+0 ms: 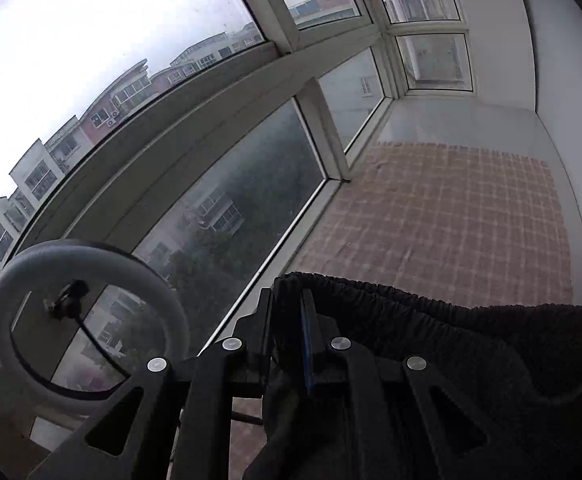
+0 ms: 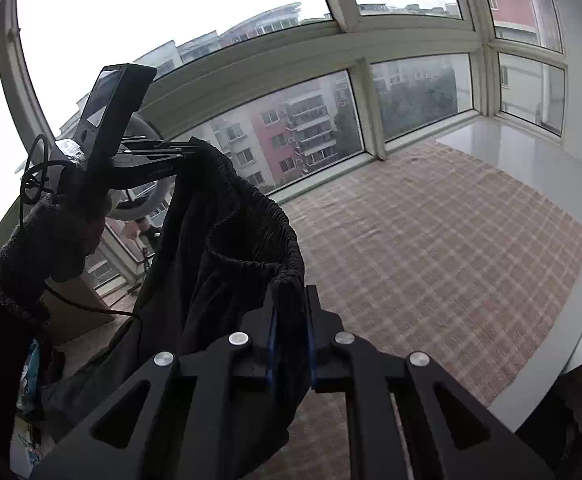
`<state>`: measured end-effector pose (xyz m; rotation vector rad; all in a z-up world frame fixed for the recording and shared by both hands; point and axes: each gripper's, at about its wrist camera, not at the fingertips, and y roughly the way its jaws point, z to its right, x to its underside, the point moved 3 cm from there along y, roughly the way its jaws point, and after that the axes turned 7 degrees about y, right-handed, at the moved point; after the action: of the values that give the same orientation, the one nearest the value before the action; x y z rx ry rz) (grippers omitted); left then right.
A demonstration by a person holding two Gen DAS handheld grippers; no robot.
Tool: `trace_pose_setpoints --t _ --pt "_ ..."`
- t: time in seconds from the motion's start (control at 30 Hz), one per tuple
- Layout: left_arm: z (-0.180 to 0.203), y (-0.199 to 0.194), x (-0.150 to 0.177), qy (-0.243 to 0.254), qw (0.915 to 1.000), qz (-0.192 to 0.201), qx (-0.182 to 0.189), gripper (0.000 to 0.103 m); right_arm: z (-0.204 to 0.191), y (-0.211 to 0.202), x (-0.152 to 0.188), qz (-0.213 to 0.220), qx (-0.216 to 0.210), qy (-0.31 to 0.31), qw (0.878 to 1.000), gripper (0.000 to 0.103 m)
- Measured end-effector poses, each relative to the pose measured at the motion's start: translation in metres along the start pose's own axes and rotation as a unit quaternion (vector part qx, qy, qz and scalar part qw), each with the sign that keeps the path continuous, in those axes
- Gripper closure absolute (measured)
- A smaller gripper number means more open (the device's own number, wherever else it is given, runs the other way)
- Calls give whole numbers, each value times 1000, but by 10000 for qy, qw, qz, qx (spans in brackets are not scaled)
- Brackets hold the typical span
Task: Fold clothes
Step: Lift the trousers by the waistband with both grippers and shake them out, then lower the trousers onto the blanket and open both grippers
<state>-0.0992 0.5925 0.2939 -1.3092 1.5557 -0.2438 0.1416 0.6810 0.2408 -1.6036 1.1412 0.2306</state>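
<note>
Black trousers (image 2: 227,264) with a gathered elastic waistband are held up in the air above a checked cloth (image 2: 443,240), which is spread over a white platform (image 2: 531,152) beside the bay window (image 2: 291,128). The waistband is stretched between the two grippers, and the rest of the garment hangs down below them. One end of the waistband is pinched between the blue-padded fingers of the right gripper (image 2: 291,340), whose jaws are pressed nearly together on the fabric. The other end is clamped in the left gripper (image 1: 289,336), its jaws likewise closed on the gathered edge; in the right wrist view that gripper is seen further off, carried by a hand (image 2: 71,236) in a dark knitted sleeve (image 2: 11,280). A white ring light (image 1: 87,320) is seen standing at the window, beyond the left gripper. Apartment blocks are visible through the glass.
</note>
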Motion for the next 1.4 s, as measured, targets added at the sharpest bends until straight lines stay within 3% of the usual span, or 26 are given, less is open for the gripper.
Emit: trace_pose_setpoints --t 0.13,0.2,0.3,0.4,0.53,0.7,0.73,0.8,0.9,1.0,1.07,1.17,1.27,1.4 --pt "104 95 -45 476 9970 -215 575 92 82 41 2 -266 800 437 9955 92" --pt "152 134 -57 693 9942 -323 762 92 116 58 4 -440 1005 664 9917 92" --pt "195 179 -65 829 9908 -531 934 92 156 77 11 -671 1213 953 9857 92" --pt "213 206 -61 811 9860 -967 1092 83 182 100 17 -1042 1443 1111 9777 91" --pt "200 194 -52 756 9873 -967 1009 76 203 103 17 -1206 1916 1120 9676 80" --pt "138 148 -24 451 9902 -708 1117 75 204 76 3 -898 1357 1041 9812 75" --pt "130 140 -13 386 9885 -710 1276 74 199 75 1 -893 1186 911 9847 74" --pt "130 130 8 545 9848 -663 1508 70 193 78 4 -937 1022 642 9883 73" --pt "146 138 31 846 9830 -664 1491 50 195 93 17 -1050 1199 385 9865 73" --pt "166 172 40 599 9794 -871 1720 50 211 111 32 -1131 1309 694 9825 73" --pt "179 200 44 482 9782 -1059 1719 59 220 112 40 -1097 1273 943 9813 73" --pt "189 225 49 410 9755 -1207 1791 99 228 108 48 -1070 1301 1016 9805 73" --pt "182 226 49 346 9793 -995 1731 102 234 102 51 -983 1320 1012 9812 73" --pt "137 260 53 -399 9821 -1311 1293 102 236 103 51 -953 1154 1061 9830 66"
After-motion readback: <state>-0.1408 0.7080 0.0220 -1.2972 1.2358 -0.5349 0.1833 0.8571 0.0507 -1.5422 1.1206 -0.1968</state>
